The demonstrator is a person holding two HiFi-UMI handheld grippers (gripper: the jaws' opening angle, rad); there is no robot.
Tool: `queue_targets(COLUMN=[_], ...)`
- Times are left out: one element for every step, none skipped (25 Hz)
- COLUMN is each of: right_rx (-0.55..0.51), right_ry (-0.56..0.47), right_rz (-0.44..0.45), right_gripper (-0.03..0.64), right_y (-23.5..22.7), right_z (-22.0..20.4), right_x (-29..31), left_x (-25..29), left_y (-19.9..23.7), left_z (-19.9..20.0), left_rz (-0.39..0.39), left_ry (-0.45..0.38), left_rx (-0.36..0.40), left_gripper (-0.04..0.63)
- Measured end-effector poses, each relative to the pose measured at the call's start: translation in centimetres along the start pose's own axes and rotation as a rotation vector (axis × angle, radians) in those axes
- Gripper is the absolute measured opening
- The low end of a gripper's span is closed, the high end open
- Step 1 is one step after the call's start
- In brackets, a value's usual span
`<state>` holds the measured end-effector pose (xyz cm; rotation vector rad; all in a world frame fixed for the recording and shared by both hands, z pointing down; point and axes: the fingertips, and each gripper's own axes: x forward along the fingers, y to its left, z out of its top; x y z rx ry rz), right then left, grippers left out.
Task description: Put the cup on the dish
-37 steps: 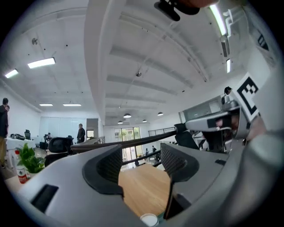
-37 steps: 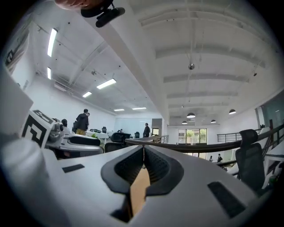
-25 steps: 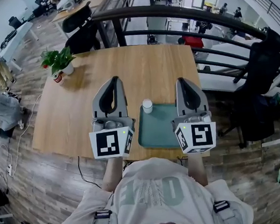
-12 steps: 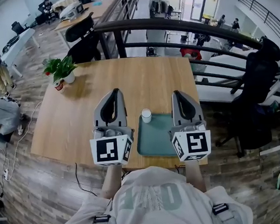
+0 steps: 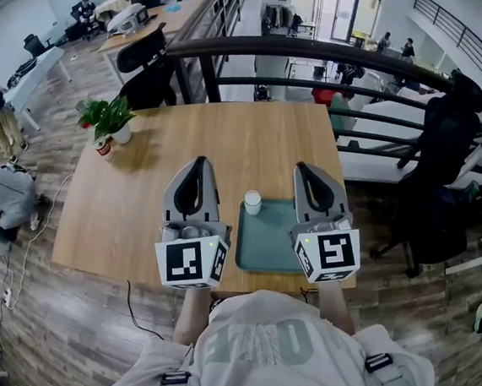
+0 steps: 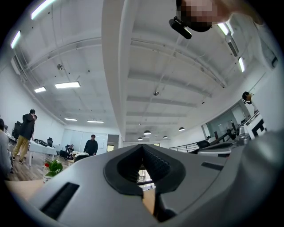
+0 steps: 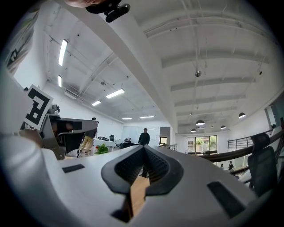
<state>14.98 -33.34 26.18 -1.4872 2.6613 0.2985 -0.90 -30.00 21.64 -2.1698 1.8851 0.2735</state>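
Cup (image 5: 253, 201): white, upright, placed at the 11 o'clock corner of the teal dish (image 5: 271, 240), which is set at the 6 o'clock edge of the wooden surface (image 5: 243, 128). Left gripper (image 5: 197, 163) and right gripper (image 5: 300, 168) are held at the dish's 9 and 3 o'clock sides, apart from the cup, fingers pressed together on nothing in each. Task is judged done or nearly so; whether the cup's base sits fully inside the rim cannot be told.

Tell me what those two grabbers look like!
The left gripper and right gripper are grey, with curved jaws lined with ribbed black pads. Each carries a white cube with black square markers. The person wears a pale shirt.
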Motion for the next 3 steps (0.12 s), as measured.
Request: queue_targets(right_rx=[0.0, 0.0, 0.0], right_ry=[0.002, 0.004, 0.005], right_rz=[-0.001, -0.001, -0.002], right_gripper=[0.018, 0.018, 0.018], right_y=[-0.03, -0.06, -0.1], right_z=[-0.04, -0.07, -0.1], right_x=[-0.09, -0.18, -0.27], left_x=[-0.02, -0.04, -0.06], left_y=[-0.13, -0.28, -0.43], left_z=[0.05, 0.1, 0.15], left_rz=[-0.002, -0.004, -0.006], left_ry=[0.001, 0.001, 0.002], left_rx=[0.001, 0.001, 0.001], left_gripper=[0.009, 0.009, 0.009])
